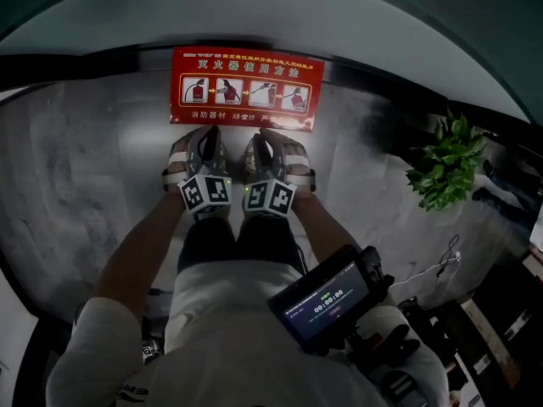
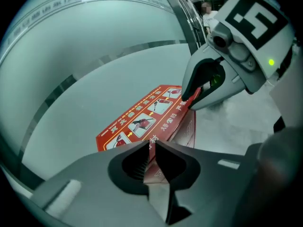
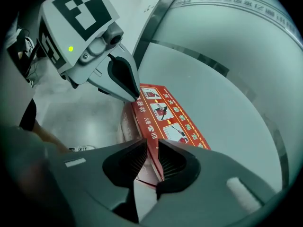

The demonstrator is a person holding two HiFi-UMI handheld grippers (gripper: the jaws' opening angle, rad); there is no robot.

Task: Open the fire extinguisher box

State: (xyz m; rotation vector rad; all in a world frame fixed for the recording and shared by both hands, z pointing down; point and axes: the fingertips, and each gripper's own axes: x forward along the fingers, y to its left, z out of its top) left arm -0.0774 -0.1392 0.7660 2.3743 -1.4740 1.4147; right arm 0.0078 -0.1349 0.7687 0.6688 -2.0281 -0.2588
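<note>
The fire extinguisher box (image 1: 246, 87) sat on the floor (image 1: 76, 168) tight against the wall (image 1: 254, 24). Its red instruction lid (image 2: 142, 122) faced up, with the long axis running left to right across the person's front. The left gripper (image 1: 200, 138) was pinched shut on the lid's near long edge, a bit left of centre. The right gripper (image 1: 268, 138) was just beside it, clamped on that same edge slightly right of centre. The box lay ahead of and below both claws, and neither hand was nearer. My guess is it hinges along the wall side, so the lift goes up and back, both hands together.
</note>
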